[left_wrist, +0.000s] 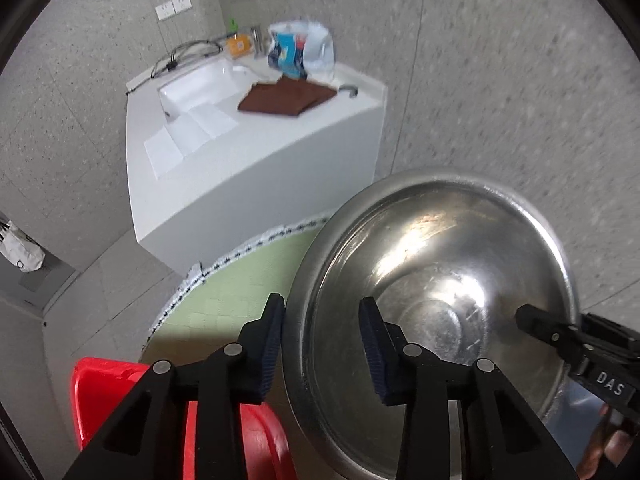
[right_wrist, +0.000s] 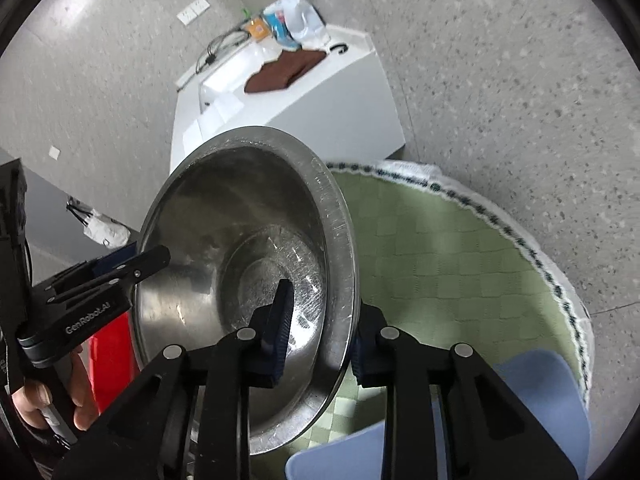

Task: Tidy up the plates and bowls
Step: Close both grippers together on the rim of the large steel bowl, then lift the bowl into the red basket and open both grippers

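The round table with the green checked cloth (right_wrist: 440,264) is the largest thing; in the right wrist view it fills the area from 2 to 5 o'clock. Behind it, toward 12 o'clock, stands one white counter (left_wrist: 256,168) with a brown cloth (left_wrist: 286,98) and some bags on top.

Next in size is the one steel bowl (left_wrist: 432,280). It is lifted above the table and tilted, with its inside turned to both cameras. The left gripper (left_wrist: 322,348) has one finger inside the bowl and one outside, at the rim around 9 o'clock of the bowl. The jaws stand narrow around the wall, but in this view a gap seems to be left at the inner pad, so I cannot tell if they press firmly. The right gripper (right_wrist: 320,332) does the same at the opposite rim, and its jaws look closed on the metal.

One red plastic thing (left_wrist: 108,396) is at 7 o'clock in the left view, and one blue plastic thing (right_wrist: 536,412) at 5 o'clock in the right view; what they are I cannot tell.

I judge the task is in the middle: one bowl is being carried and not yet put down. No plates are visible, and no finished stack.
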`<state>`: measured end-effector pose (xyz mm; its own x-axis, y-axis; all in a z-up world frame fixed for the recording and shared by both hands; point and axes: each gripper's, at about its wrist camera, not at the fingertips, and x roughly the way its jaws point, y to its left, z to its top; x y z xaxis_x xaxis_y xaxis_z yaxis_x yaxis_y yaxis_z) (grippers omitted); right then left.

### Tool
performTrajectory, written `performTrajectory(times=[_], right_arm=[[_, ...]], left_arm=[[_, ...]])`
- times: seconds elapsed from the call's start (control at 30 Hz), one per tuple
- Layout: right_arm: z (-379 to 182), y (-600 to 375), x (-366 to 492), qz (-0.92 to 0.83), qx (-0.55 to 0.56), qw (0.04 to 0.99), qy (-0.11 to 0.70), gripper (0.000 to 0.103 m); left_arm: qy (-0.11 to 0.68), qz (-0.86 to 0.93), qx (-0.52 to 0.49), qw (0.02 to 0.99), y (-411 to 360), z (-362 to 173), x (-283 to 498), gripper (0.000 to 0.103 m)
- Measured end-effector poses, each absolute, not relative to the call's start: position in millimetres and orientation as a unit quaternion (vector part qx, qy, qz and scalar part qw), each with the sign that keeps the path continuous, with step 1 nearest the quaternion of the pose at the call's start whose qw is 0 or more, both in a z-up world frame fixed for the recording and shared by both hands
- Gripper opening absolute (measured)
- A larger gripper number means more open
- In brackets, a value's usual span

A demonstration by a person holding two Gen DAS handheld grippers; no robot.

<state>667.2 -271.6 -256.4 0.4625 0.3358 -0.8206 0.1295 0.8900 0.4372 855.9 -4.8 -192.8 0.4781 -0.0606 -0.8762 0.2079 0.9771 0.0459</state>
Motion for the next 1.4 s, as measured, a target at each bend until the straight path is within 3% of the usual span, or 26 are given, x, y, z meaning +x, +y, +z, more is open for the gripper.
performTrajectory(times=[0.27, 0.47, 0.9, 1.23, 1.4], right_arm=[[-180, -243, 634, 0.082, 0.209, 0.859, 0.46, 0.025], [-144, -178, 620, 0.131, 0.179, 0.866, 0.448, 0.025], [-200, -51, 625, 0.195, 0.134, 0.82, 0.521, 0.025], [-226, -28, 623, 0.183, 0.089, 0.818, 0.538, 0.028], [-234, -19, 620, 0.178, 0.078, 0.817, 0.543, 0.034]], left_arm=[[0.445, -0.07, 0.043, 0.892, 53, -121, 786, 0.034], [0.429, -0.03, 0.012, 0.903, 125, -98, 728, 0.034], [0.486, 0.053, -0.032, 0.872, 224, -138, 670, 0.034], [0.516, 0.056, -0.053, 0.853, 244, -155, 686, 0.034], [0.514, 0.027, -0.062, 0.855, 250, -163, 706, 0.036]])
